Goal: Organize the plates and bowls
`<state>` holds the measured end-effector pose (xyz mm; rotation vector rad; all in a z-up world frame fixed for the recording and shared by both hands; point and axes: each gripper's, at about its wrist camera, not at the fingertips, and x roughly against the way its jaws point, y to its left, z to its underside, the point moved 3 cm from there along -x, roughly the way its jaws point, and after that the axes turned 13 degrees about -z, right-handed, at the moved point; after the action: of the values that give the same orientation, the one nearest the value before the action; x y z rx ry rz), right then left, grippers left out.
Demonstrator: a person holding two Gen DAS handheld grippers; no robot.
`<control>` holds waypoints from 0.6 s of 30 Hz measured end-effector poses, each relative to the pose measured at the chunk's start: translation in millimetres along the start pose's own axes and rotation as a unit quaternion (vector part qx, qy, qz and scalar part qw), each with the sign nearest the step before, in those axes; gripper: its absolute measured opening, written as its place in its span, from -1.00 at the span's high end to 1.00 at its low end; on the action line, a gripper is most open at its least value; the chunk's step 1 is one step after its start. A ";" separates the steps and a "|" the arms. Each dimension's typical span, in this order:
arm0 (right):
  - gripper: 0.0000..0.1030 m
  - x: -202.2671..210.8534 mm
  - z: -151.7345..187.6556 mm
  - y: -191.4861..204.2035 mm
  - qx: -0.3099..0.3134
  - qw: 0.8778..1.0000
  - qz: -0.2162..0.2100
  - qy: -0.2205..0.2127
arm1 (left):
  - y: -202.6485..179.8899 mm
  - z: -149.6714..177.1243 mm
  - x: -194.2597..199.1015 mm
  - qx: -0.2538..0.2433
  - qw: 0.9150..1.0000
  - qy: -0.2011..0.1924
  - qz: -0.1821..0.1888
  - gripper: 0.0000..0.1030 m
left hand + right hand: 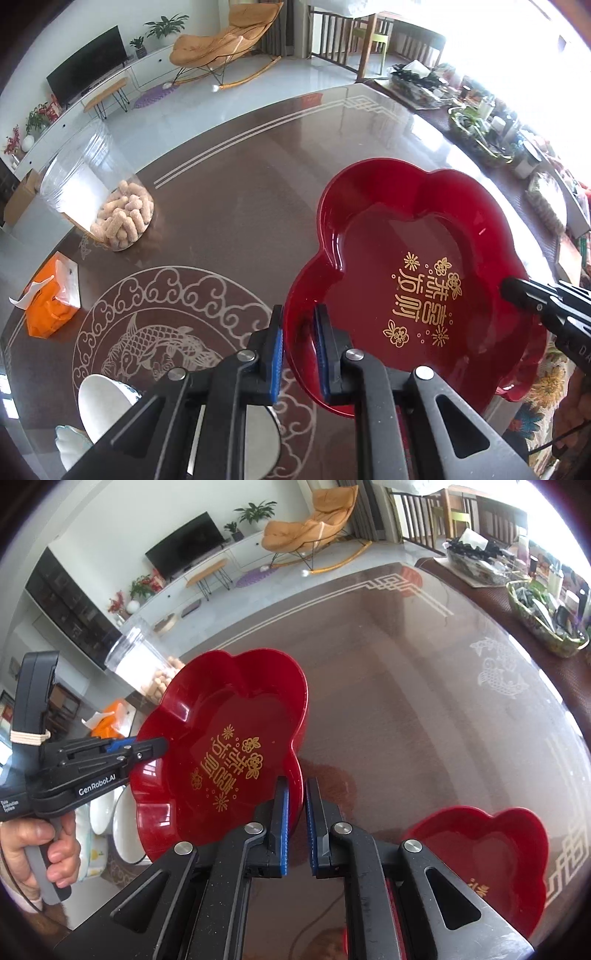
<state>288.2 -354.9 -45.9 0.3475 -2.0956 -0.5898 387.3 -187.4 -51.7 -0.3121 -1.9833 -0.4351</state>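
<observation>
Red flower-shaped tray (417,266), gold lettering inside, is gripped on two sides above the bench (229,177): in left wrist view the left gripper (299,325) has its fingers clamped on the near-left rim w/ the right gripper's tip on the far-right rim. In right wrist view the right gripper (296,797) pinches the tray's near rim, fingers narrow; a second red tray (484,856) sits on the bench at lower right, apart from the first.

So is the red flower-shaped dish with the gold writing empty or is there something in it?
Empty. The red flower-shaped dish shows only its bare glossy floor and gold lettering in both wrist views; nothing lies inside it.
</observation>
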 end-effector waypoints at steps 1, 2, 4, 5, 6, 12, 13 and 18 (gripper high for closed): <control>0.81 12.5 1.6 -1.1 0.000 1.000 0.001 -0.004 | -10.5 2.0 8.9 -0.004 1.000 -0.004 0.009 0.71; 0.81 24.0 3.2 -2.4 0.002 1.000 0.004 -0.006 | -18.2 3.5 17.4 -0.008 1.000 -0.009 0.016 0.71; 0.81 47.4 6.7 -5.4 0.006 1.000 0.014 -0.013 | -39.2 5.4 35.6 -0.015 0.999 -0.019 0.029 0.71; 0.81 57.9 8.9 -6.7 0.008 1.000 0.020 -0.016 | -50.7 5.0 42.9 -0.019 0.999 -0.024 0.035 0.71; 0.81 68.0 11.1 -8.2 0.010 0.999 0.028 -0.019 | -62.3 4.5 49.6 -0.024 0.999 -0.028 0.041 0.71; 0.81 116.6 23.7 -25.5 0.009 0.997 0.065 -0.035 | -113.2 8.8 79.7 -0.045 0.996 -0.041 0.065 0.71; 0.81 121.9 25.9 -29.0 0.008 0.997 0.068 -0.037 | -120.8 10.7 81.7 -0.049 0.996 -0.041 0.067 0.71; 0.81 138.2 43.2 -53.9 -0.008 0.996 0.079 -0.040 | -155.7 27.1 74.6 -0.067 0.995 -0.031 0.068 0.71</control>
<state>177.1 -451.2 1.3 0.1494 -2.1711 -0.5331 270.6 -313.8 -20.9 -0.5492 -1.9825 -0.4765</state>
